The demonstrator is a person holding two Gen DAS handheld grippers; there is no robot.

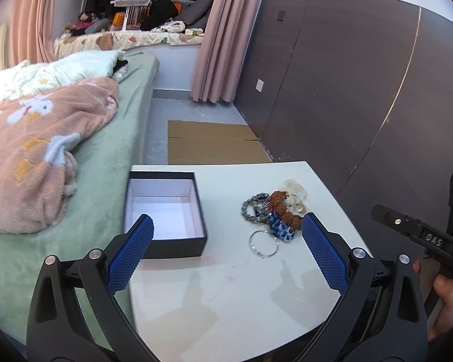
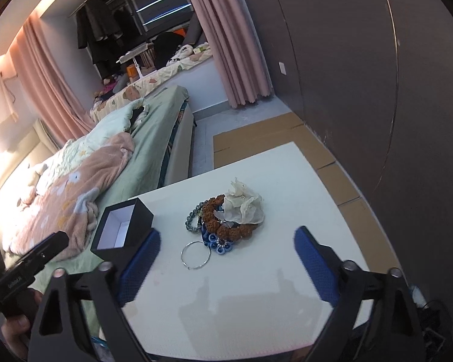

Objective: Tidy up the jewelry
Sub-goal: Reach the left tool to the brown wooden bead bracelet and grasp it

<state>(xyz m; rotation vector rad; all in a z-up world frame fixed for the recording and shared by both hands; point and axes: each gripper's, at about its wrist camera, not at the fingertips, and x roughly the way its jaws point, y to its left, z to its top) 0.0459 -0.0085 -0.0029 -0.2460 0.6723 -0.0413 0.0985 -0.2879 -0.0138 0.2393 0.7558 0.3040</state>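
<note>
Bed [image 1: 126, 138] w/ green sheet; pink floral blanket [image 1: 45, 150] on it; flat cardboard [image 1: 211, 141] on floor beside bed; pink curtains [image 1: 223, 36] beyond.

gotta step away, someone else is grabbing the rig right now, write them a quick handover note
Left claw: open, holding nothing, hovering over the near part of the white table.
Right claw: open, holding nothing, hovering over the same table.
Black box: open, white lining, nothing in it, at the table's left edge beside the bed.
Jewelry: all in one pile right of the box: grey bead bracelet, brown bead bracelet, blue flower piece, silver ring bangle, pale translucent piece on top.
Done: nothing boxed.
Left: move every piece into the box.
</note>
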